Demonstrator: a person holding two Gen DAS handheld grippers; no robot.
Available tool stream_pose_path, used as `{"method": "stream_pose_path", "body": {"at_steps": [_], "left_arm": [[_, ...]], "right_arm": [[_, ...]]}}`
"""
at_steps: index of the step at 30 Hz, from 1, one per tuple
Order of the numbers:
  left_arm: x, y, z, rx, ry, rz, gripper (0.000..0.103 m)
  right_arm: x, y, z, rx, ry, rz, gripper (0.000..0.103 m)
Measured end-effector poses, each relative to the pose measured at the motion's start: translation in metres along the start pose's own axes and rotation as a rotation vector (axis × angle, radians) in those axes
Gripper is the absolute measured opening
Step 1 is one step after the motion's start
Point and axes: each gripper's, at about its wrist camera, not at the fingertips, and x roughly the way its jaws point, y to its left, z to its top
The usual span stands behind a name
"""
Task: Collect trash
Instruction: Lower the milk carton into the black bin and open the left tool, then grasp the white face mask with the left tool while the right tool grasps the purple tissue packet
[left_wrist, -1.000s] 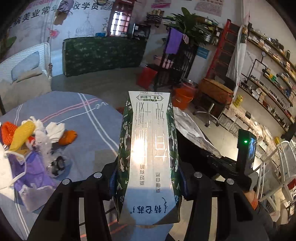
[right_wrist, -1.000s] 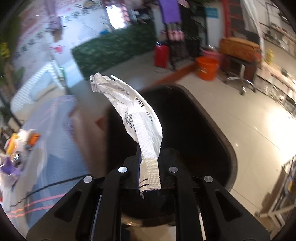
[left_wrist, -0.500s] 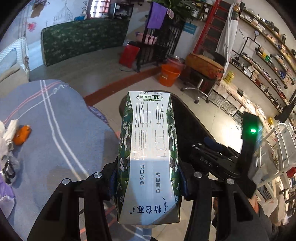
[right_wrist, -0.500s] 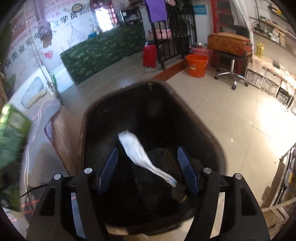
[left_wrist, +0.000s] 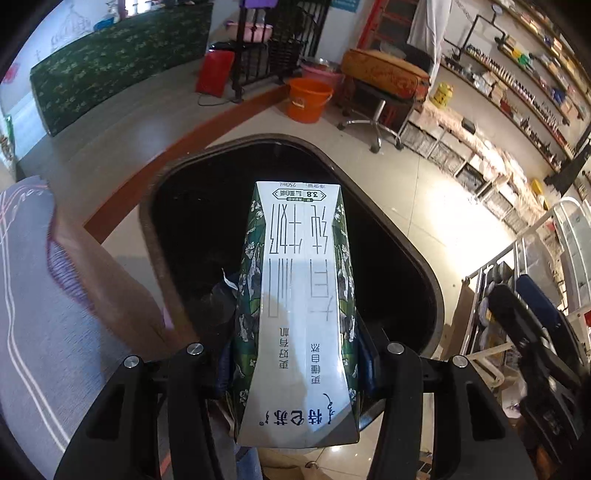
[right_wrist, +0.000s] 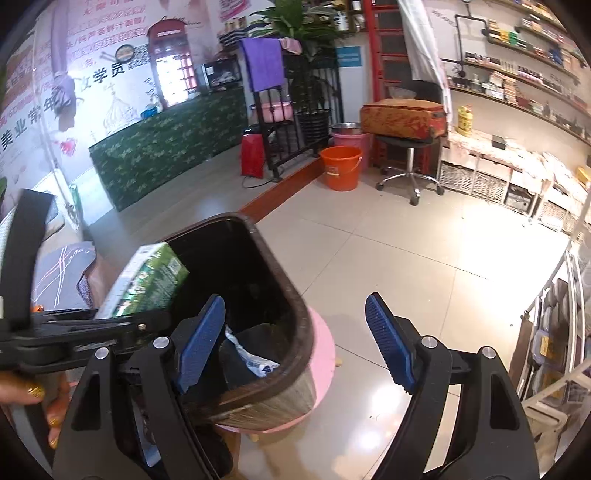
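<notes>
Left gripper (left_wrist: 295, 369) clamps the green-and-white milk carton (left_wrist: 299, 306) right over the black trash bin (left_wrist: 424, 266), ready to drop; right gripper (right_wrist: 295, 343) is opening, nothing between its jaws. A crumpled white wrapper (right_wrist: 251, 360) already lies in the bin at its seven o'clock side, so one piece looks binned, the carton next.

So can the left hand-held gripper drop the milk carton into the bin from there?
Probably yes. The left hand-held gripper holds the carton right over the bin's open mouth, with nothing covering it.
</notes>
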Motion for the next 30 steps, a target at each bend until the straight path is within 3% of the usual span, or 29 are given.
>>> {"method": "stream_pose_path", "body": {"at_steps": [2,4,5,6,14,19,30], "left_arm": [[0.007,-0.004,0.004,0.016,0.023,0.004,0.051],[0.009,-0.006,0.007,0.025,0.023,0.02,0.063],[0.009,-0.006,0.006,0.029,0.01,0.03,0.075],[0.007,-0.006,0.006,0.035,-0.011,0.039,0.081],[-0.031,0.008,-0.02,0.029,-0.104,0.077,0.089],[-0.074,0.034,-0.051,-0.007,-0.202,0.18,0.093],[-0.188,0.122,-0.121,-0.31,-0.405,0.376,0.094]], "right_arm": [[0.0,-0.004,0.002,0.014,0.003,-0.005,0.078],[-0.002,-0.009,0.003,0.022,-0.003,-0.01,0.078],[-0.002,-0.009,0.003,0.023,-0.003,-0.012,0.078],[-0.003,-0.011,0.004,0.025,-0.004,-0.015,0.078],[-0.005,0.0,0.005,0.024,-0.017,0.012,0.079],[-0.004,0.028,0.002,-0.014,-0.007,0.066,0.084],[-0.015,0.149,-0.02,-0.207,0.064,0.359,0.084]]}}
